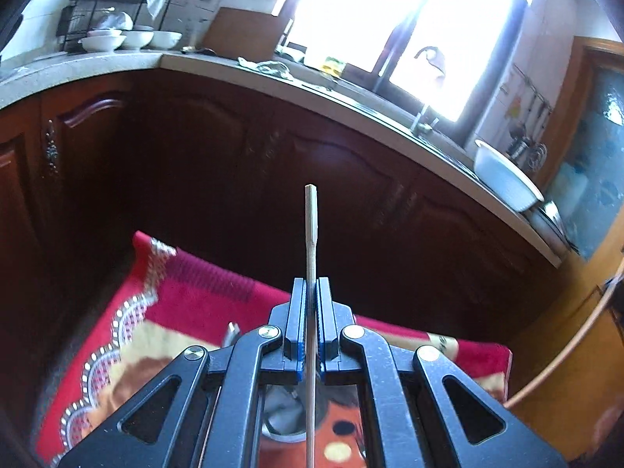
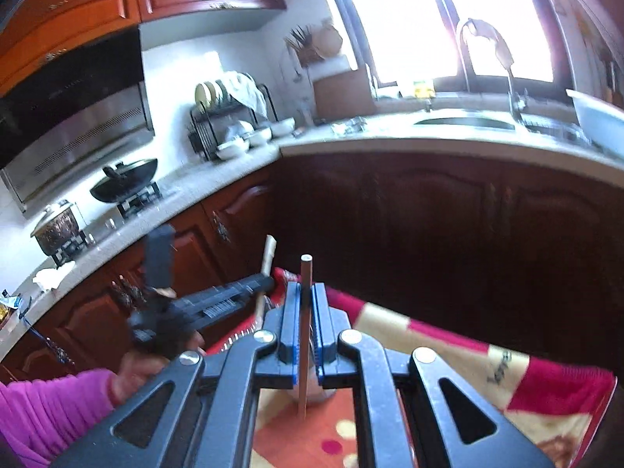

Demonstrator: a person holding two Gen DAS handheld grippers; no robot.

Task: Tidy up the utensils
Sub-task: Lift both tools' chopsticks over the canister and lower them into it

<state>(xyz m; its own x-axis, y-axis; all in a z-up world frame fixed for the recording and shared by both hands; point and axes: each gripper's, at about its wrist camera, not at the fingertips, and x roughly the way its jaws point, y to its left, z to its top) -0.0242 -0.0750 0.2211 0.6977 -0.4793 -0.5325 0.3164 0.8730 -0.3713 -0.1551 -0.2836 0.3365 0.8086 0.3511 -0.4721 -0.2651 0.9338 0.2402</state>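
1. Holding a pale wooden chopstick (image 1: pixel 311 241), the left gripper (image 1: pixel 311 312) has its blue pads clamped on the stick's middle. The stick's long axis runs straight along the jaws' own line: one end pokes out well ahead of the fingertips, the other trails back under the gripper body.

2. Below and behind the left jaws, just beneath the trailing end, sits a round metal cup (image 1: pixel 290 415) on the red patterned cloth (image 1: pixel 187 304). It reads as the likely holder for the utensils, though little of it shows.

3. The right wrist view shows the left gripper from the side, with its stick standing up out of the jaws and tilted, over the far edge of the cloth.

4. The right gripper (image 2: pixel 306 323) is likewise shut on a second chopstick (image 2: pixel 304 304), a darker reddish one. Its axis also lies along the jaws, the blunt top a little ahead of the fingertips and the lower end reaching back toward the cloth.

5. Judging by this, both sticks are lifted clear and neither is stowed. The coming move turns on tipping each stick's trailing end down toward the cup; the left hand looks nearer, since the cup lies directly under its jaws, while the right view shows no cup clearly.
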